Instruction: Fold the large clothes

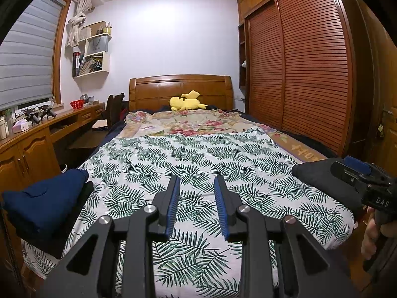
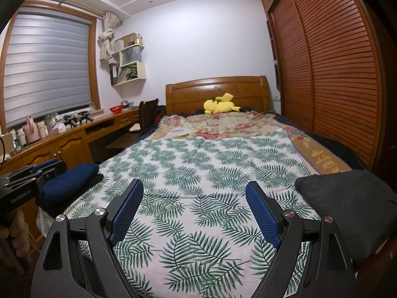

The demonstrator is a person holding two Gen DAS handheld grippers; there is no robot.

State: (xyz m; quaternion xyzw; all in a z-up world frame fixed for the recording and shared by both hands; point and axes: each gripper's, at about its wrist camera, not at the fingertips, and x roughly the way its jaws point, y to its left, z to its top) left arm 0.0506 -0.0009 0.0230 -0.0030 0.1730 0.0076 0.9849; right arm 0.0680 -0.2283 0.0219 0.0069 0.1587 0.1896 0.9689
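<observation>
You stand at the foot of the bed, whose leaf-print sheet (image 2: 198, 173) lies bare between two bundles: a folded navy garment (image 1: 47, 201) at its left edge and a dark grey garment (image 2: 347, 198) at its right edge, apparently folded. By this, the folding looks done or paused. Your left gripper (image 1: 197, 203) is narrowly parted and your right gripper (image 2: 194, 208) spread wide, both empty. Readable: "DAS", "GenRobot.AI".

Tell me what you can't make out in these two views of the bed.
- Black garment, right wrist view: frame edge cuts it off; type unclear.
- Navy folded clothes, left wrist view: lower layers hidden by the top fold.
- Leaf-print sheet, both views: near edge hidden behind the claws.
- Shelf books: too small to read.
</observation>
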